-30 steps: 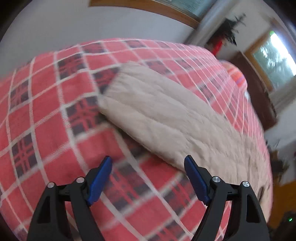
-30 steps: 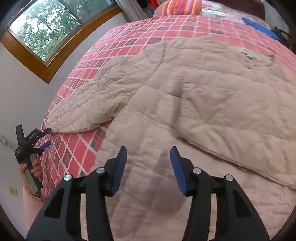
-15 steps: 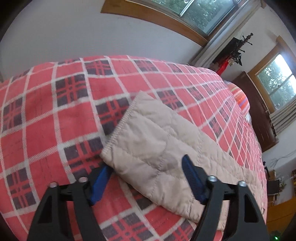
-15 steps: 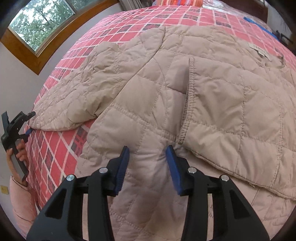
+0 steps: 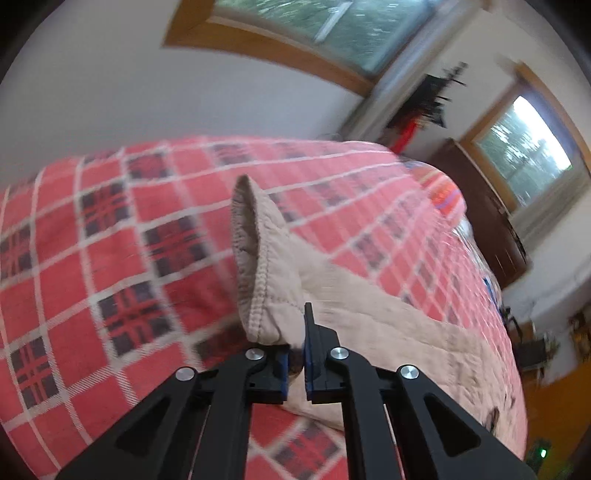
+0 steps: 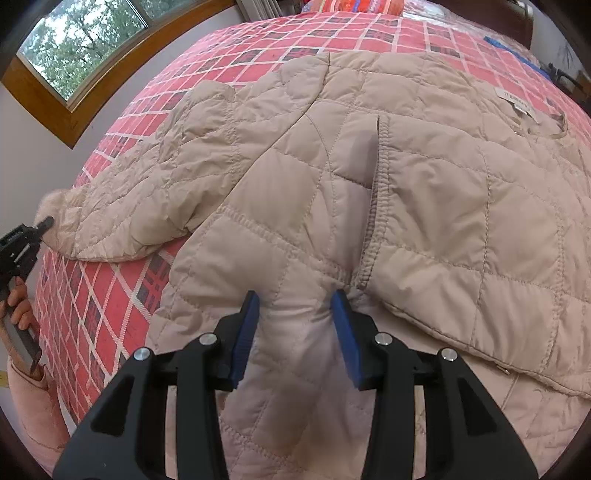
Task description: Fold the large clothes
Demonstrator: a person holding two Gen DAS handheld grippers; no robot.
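Cuff fabric is what we have nearest in the left tool (image 5: 293,354): its two blue pads are pressed together on the end of the sleeve (image 5: 258,280), and the cuff stands up just ahead of them with its opening turned to the side. We hold it at the very end, we think, so that the whole sleeve can follow when we carry it over the body of the jacket.

Nearest in the right tool (image 6: 295,325), quilted cloth bulges between the fingers, which stand apart; they press down into the jacket (image 6: 424,206) but do not yet clamp it. We judge that this place, close to the lower end of the front opening, is chosen to pin or to take the hem for the fold.

Beyond the right tool the beige jacket lies spread flat on the bed (image 6: 122,295), with its label (image 6: 515,105) and collar at the far right. Far to the left of this tool, the sleeve reaches to the left tool at the edge of the bed, where a hand (image 6: 18,306) grips the handle.

Farther still are the window (image 6: 85,44) and a striped pillow (image 6: 354,5).
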